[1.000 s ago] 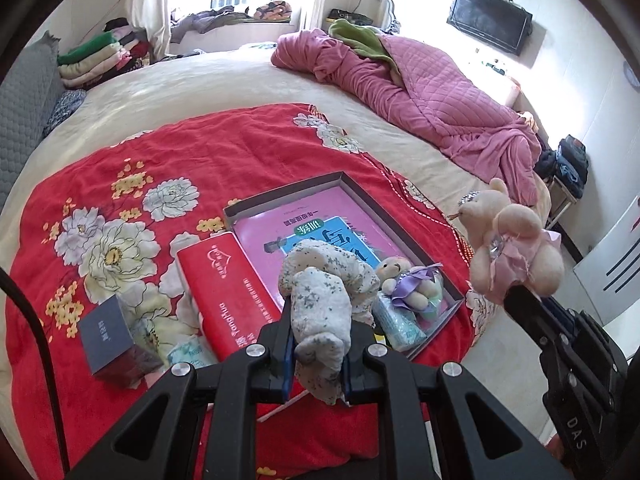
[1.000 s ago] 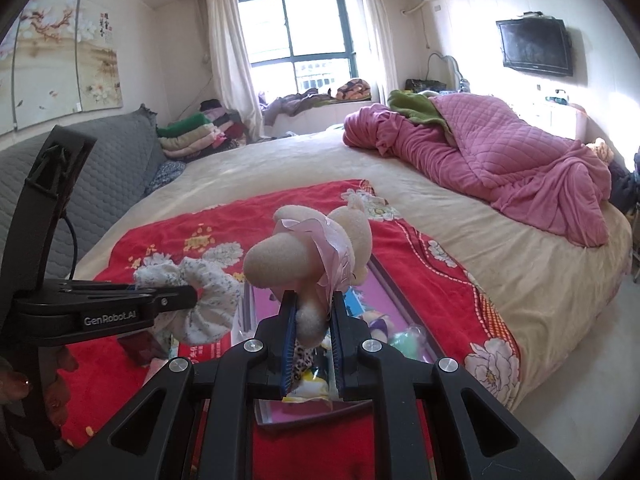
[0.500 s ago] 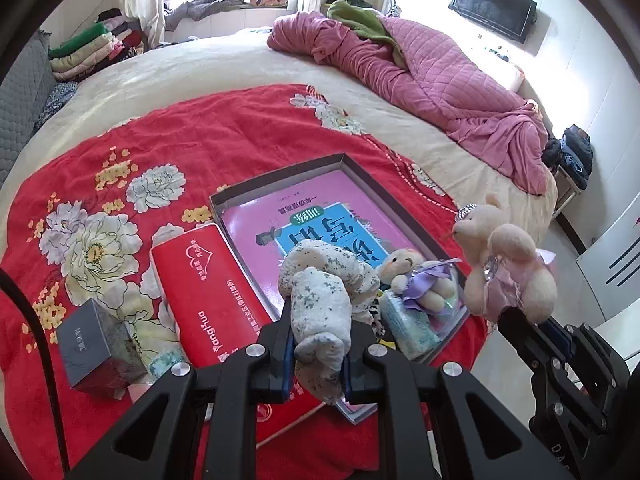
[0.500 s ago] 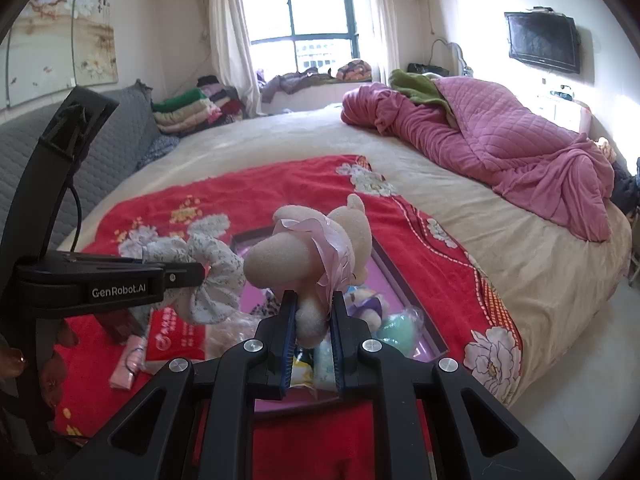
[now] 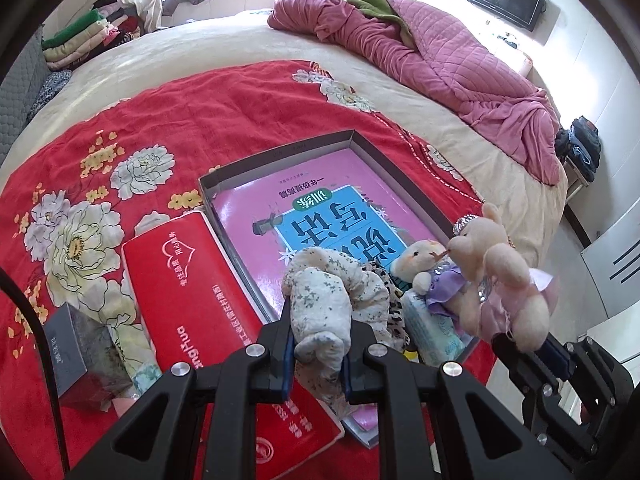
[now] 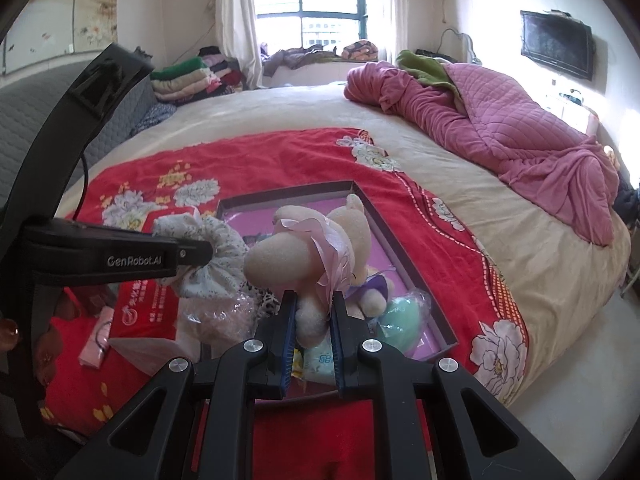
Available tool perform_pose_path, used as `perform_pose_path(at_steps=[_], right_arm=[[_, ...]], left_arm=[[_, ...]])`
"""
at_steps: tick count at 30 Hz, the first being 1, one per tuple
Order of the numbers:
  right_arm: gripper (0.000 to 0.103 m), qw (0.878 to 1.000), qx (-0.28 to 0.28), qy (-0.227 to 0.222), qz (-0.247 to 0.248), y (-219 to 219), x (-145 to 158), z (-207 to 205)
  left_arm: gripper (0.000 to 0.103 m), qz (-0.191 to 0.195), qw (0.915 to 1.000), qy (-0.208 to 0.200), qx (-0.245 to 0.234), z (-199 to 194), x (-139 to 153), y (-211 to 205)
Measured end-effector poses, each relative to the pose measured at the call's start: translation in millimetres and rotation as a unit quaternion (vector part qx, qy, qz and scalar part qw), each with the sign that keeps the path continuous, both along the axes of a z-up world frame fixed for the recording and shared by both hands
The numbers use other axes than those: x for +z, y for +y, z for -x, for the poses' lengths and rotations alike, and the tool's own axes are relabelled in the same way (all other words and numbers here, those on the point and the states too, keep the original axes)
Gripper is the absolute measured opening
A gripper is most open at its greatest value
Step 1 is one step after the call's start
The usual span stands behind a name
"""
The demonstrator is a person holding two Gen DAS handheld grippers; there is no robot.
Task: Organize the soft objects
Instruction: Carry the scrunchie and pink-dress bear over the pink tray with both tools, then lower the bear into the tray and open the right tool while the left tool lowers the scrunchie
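1. My left gripper (image 5: pixel 316 344) has its fingers clamped on a soft cloth bundle (image 5: pixel 324 300), off-white with tiny grey-green sprigs, crumpled and puffy, with a gathered ruffled edge. I hold it in the air over the near end of the box (image 5: pixel 280 152), above the things lying there.
2. My right gripper (image 6: pixel 313 320) has its fingers pressed together on the leg of a plush bear (image 6: pixel 316 248). The bear is pale peach, fuzzy, with a rounded snout and a thin pink frilled dress; it hangs above the box's near right corner.
3. The box is shallow and rectangular with dark grey card walls. A glossy pink and blue book (image 5: pixel 320 216) lies flat on its floor.
4. At the box's near end sit a smaller cream bear in a lilac dress (image 5: pixel 428 268), a pale blue tissue pack (image 5: pixel 432 328), a mint-green soft lump (image 6: pixel 402 320) and a leopard-print scrap (image 5: pixel 394 304).
5. Just beside the box's left wall lies a smooth red packet (image 5: pixel 192 296); a dark grey carton (image 5: pixel 72 340) stands further left.
6. All of it rests on a red blanket (image 5: pixel 200 112) with white and yellow flowers, spread over a cream bed (image 6: pixel 304 108).
7. A quilted pink duvet (image 6: pixel 500 124) is heaped towards the bed's far right edge, folded clothes (image 6: pixel 184 80) are stacked at the far left, and a dark screen (image 6: pixel 556 44) hangs on the right wall.
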State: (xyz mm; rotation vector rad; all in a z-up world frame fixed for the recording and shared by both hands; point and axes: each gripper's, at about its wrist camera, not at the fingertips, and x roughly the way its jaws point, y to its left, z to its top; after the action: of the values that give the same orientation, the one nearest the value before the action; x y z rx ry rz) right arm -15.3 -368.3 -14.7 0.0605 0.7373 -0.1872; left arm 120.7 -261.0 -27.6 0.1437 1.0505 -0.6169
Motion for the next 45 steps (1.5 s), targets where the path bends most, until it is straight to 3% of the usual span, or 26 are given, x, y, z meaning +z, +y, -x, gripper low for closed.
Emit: perform_pose_path(at_steps=[23,31,37,43,45], right_arm=[[0.017,0.998,0.026,0.048,0.039,14,-36,-22],[0.019,0.998,0.029,0.054,0.021,14,-43,-26],[0.030,0.998,0.029,0.056,-0.013,7,-46,-27],[0.034,0.997,0.027,0.058,-0.031,5,-48,-26],[0.041,0.997,0.026,0.058,-0.038,4,-46,-25]], left_arm=[[0.018,-0.014,0.9998,0.016,-0.002,-21,-24,-10],[0.017,-0.015,0.9996,0.025,-0.001,-26,-29,-13],[0.017,-0.013,0.9994,0.033,0.004,-33,-33,-17],[0.017,-0.018,0.9990,0.042,0.004,-39,-40,-22],[0.018,-0.020,0.9989,0.043,0.000,-39,-41,-26]])
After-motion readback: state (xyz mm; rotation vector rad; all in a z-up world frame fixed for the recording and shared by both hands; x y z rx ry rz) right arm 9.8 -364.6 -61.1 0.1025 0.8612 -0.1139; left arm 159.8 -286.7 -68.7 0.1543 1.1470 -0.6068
